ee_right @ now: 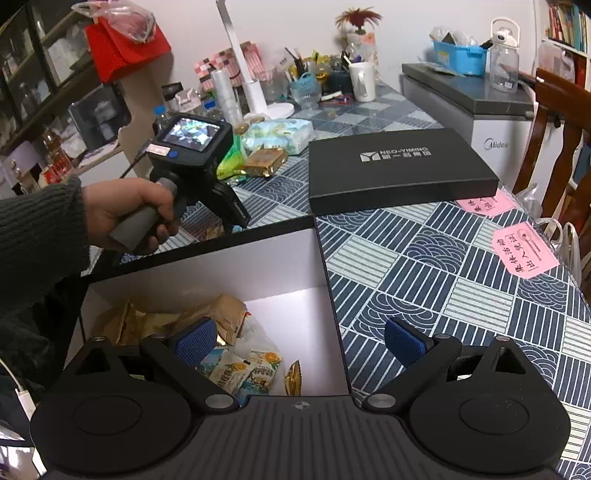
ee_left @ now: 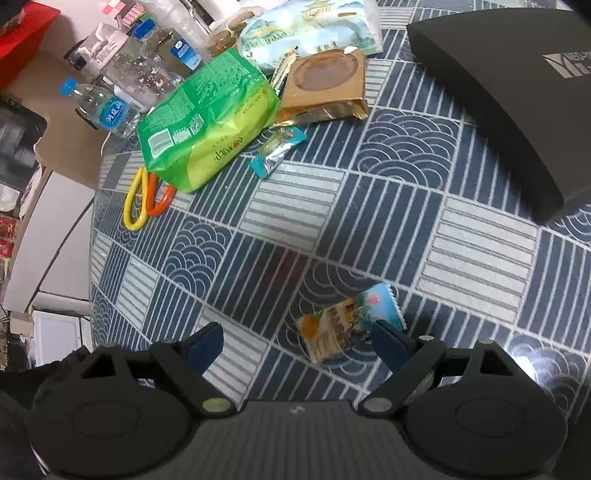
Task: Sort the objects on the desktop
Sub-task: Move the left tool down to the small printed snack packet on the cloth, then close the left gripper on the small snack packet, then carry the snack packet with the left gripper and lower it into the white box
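Observation:
My left gripper [ee_left: 297, 341] is open above the patterned tablecloth, and a small colourful snack packet [ee_left: 347, 323] lies flat just inside its right finger. Farther off lie a green bag [ee_left: 207, 122], a pale blue bag [ee_left: 310, 33], a gold pastry pack [ee_left: 325, 86] and a teal wrapped candy [ee_left: 277, 151]. My right gripper [ee_right: 299, 345] is open and empty over an open white-lined box [ee_right: 295, 258] that holds several snack packets [ee_right: 243, 373] and brown bags [ee_right: 221, 314]. In the right wrist view a hand [ee_right: 125, 206] holds the left gripper's handle.
Yellow and orange loops [ee_left: 144, 199] lie by the table's left edge, water bottles [ee_left: 107, 109] beyond it. A flat black box lid [ee_right: 399, 166] lies at the table's middle, also at the upper right [ee_left: 517, 96] in the left wrist view. Pink notes [ee_right: 524, 251] sit on the right.

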{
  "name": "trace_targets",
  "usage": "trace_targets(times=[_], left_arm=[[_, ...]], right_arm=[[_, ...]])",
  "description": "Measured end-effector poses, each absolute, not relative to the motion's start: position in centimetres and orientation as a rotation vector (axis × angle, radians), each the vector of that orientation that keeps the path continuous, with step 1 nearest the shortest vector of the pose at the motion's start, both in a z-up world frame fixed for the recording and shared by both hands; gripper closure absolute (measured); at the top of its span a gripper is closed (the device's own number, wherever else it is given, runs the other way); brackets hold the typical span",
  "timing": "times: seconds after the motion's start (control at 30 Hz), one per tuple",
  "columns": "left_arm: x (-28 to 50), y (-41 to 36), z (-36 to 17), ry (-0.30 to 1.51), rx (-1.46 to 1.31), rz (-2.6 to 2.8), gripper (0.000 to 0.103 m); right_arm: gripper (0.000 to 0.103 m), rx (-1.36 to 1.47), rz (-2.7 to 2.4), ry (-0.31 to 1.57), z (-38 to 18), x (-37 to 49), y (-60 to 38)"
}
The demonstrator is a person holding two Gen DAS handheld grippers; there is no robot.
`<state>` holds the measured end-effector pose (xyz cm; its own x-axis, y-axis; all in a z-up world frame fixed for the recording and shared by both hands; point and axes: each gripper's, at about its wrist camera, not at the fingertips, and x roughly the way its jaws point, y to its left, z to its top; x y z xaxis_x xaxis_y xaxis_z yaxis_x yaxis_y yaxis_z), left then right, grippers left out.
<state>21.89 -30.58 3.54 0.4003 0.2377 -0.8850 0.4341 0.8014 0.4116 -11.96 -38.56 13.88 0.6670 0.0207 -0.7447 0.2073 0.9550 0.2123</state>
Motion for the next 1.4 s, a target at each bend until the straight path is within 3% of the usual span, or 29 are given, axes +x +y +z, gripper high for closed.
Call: trace_targets(times=[0.33,0.63,0.73,0.8,0.97,1.4], left_arm=[[25.6,-29.9,3.3,1.174,0.59,-0.09,0.0],[25.9,-26.1,3.2,1.284,0.308,-0.176,0.0],[25.4,-25.7,3.1,1.282,0.276,-0.193,0.016],[25.0,-25.6,3.1,1.281,0.255,-0.207,0.038],[24.0,-26.0,3.3,1.261,0.237,-0.239,0.071],[22.0,-26.2,6.2,1.151,0.249,-0.253,0.075]], right_arm=[[0.005,0.289,-0.118,0.848,13.6,-11.6,-38.7],[0.005,0.308,-0.116,0.838,13.6,-11.5,-39.0],[0.005,0.304,-0.11,0.835,13.7,-11.5,-38.8],[0.005,0.296,-0.105,0.831,13.8,-11.6,-38.6],[0.005,0.285,-0.101,0.825,14.2,-11.8,-38.3],[0.005,0.279,-0.113,0.792,15.2,-12.7,-38.4]])
